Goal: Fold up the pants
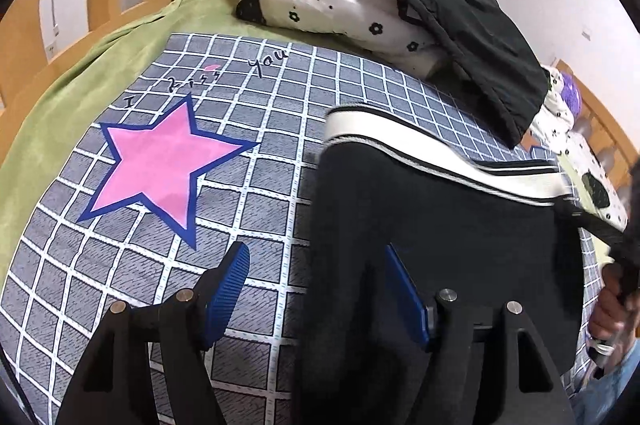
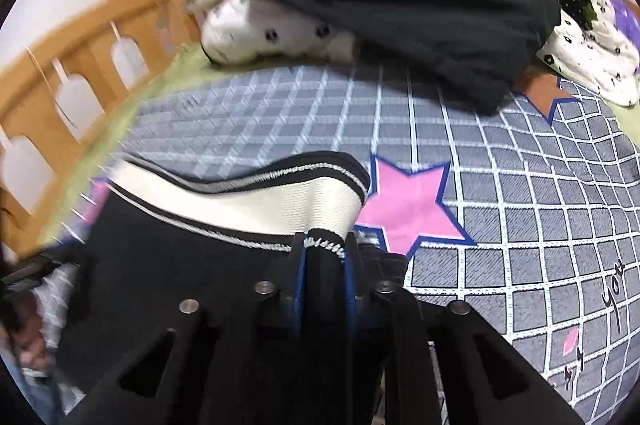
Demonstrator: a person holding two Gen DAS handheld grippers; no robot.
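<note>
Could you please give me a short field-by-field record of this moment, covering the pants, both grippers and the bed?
garment: black pants with white striped waistband
surface: grid-pattern sheet with a pink star
left gripper: jaws open, over the pants' edge, gripping nothing
right gripper: jaws shut on the pants near the waistband
background: flowered quilt with a dark garment draped over it

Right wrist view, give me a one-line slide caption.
Right gripper clamps the waistband end of the black pants above a grid-patterned sheet with a pink star.
</note>
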